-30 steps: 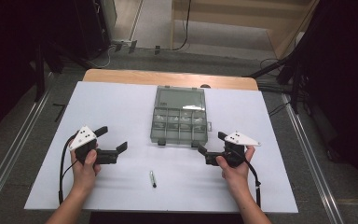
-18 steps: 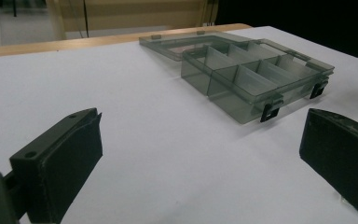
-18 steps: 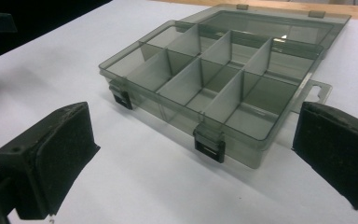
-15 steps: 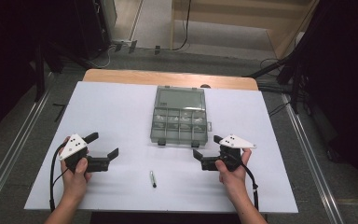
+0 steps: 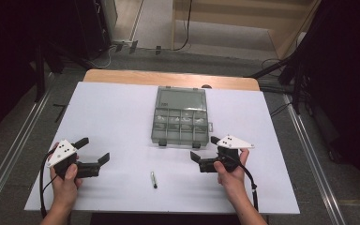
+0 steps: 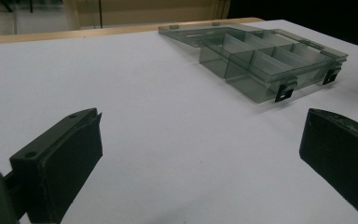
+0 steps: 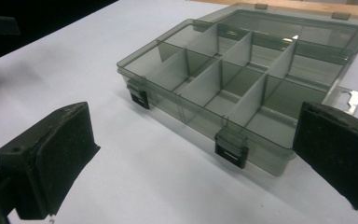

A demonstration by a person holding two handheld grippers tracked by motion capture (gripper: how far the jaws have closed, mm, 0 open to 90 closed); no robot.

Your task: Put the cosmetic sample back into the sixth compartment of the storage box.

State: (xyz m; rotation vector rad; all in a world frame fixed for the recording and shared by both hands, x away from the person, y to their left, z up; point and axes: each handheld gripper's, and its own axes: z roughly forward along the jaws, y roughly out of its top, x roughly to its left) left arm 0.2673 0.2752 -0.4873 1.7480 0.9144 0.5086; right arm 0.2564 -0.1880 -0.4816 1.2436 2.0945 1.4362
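Left claw (image 5: 93, 151) wide, right claw (image 5: 204, 148) wide near organizer box (image 5: 180, 116) front edge, screw (image 5: 153, 179) between.

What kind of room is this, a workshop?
Probably a lab or recording studio: a white-covered table, dark curtains around it, cables on the floor, and a person holding camera-fitted grippers near an organiser box.

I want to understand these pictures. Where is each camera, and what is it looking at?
High view: sits above the table's near side, looking forward and down at the open box, a small pen-like thing, both hands and the left gripper and right gripper.
Left gripper view: rides the left gripper, low over the table, between its open jaws.
Right gripper view: rides the right gripper, close to the box's latches.
All share the box.
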